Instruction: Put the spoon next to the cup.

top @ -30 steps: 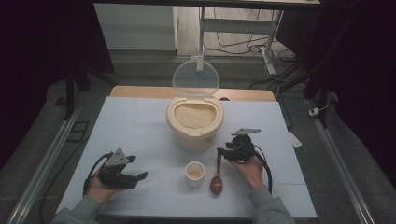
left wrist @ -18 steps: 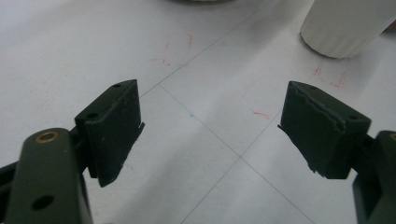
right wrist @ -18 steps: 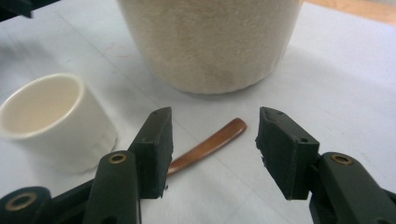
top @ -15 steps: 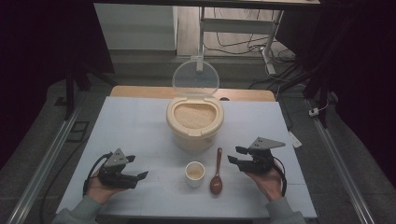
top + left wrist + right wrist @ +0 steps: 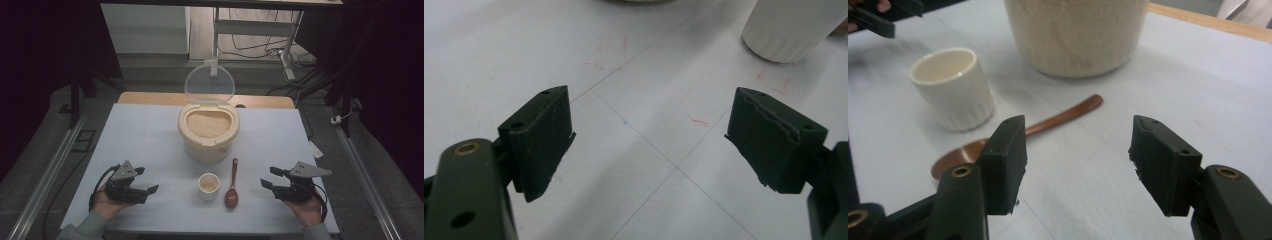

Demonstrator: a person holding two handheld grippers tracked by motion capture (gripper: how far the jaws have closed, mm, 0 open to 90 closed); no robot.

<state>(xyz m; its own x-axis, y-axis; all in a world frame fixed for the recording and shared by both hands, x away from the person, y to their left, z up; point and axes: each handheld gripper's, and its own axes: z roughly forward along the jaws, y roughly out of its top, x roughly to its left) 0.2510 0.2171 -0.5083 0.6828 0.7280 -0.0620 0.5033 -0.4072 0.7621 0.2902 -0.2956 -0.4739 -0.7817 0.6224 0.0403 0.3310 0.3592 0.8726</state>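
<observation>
Your right tool (image 5: 270,177) has its jaws wide apart, and they have just been opening further; nothing is between them and they touch nothing. In the right gripper view you see only the bare surface (image 5: 1098,165) between the two black jaws. This tool sits near the front right corner of the surface, just above it, with its jaws directed toward the middle.

Your left tool (image 5: 147,181) is also open wide and holds nothing. In the left gripper view the white surface with thin lines lies between its jaws. It rests near the front left corner, and its jaws are directed toward the cup (image 5: 208,186).

The spoon (image 5: 232,183) lies flat on the surface, near the front edge and a little right of the middle. It is free, apart from your right tool. Its long axis runs from the front edge toward the back edge: the bowl is at the front end and the handle points back toward the container (image 5: 208,131).

The small white cup stands upright just beside the spoon, on its left, not touching it. The container stands in the middle of the surface with its clear lid (image 5: 209,84) raised upright at its back.
</observation>
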